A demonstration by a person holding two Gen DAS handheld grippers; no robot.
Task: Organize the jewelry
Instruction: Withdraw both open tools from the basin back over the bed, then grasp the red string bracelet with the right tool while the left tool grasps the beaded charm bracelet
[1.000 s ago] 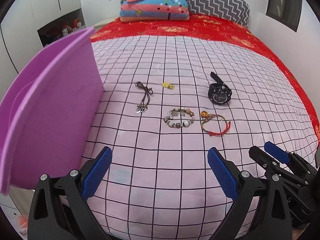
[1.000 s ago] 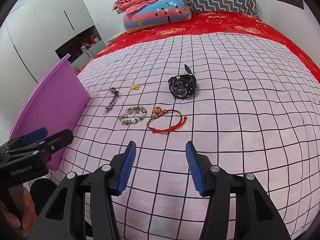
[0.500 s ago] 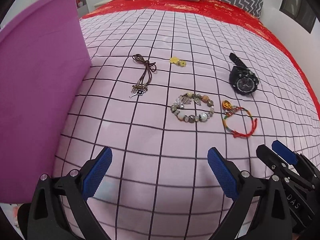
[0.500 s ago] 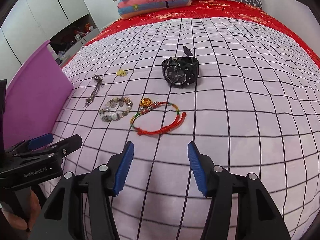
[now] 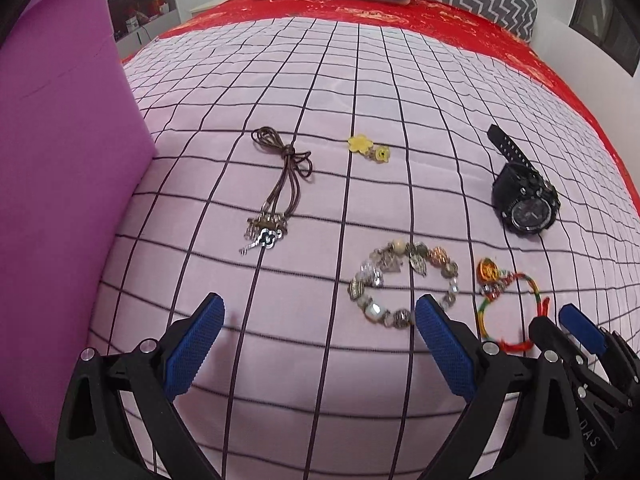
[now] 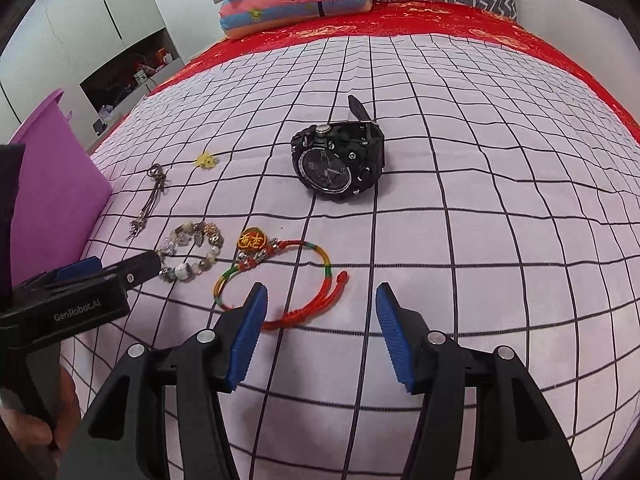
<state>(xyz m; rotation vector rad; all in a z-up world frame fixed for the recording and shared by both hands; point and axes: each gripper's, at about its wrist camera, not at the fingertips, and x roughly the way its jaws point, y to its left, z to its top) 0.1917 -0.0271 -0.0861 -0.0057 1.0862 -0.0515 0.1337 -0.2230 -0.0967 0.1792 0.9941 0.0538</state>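
Left gripper (image 5: pixel 320 338): jaws wide, empty, low over checked sheet (image 5: pixel 280 80); bead bracelet (image 5: pixel 404 284) at right pad.
Right gripper (image 6: pixel 320 330): jaws wide, empty; red cord bracelet (image 6: pixel 280 276) touching left pad.
Beyond, apart: watch (image 6: pixel 340 160), necklace (image 5: pixel 280 188), yellow charm (image 5: pixel 368 148).
Purple bin (image 5: pixel 60 160) bounds left edge.

Five pieces lie apart on the checked bedspread.
Cord necklace (image 5: pixel 280 192), yellow clips (image 5: pixel 368 148), black watch (image 6: pixel 340 160), beaded bracelet (image 5: pixel 404 284), red braided bracelet (image 6: pixel 284 280).
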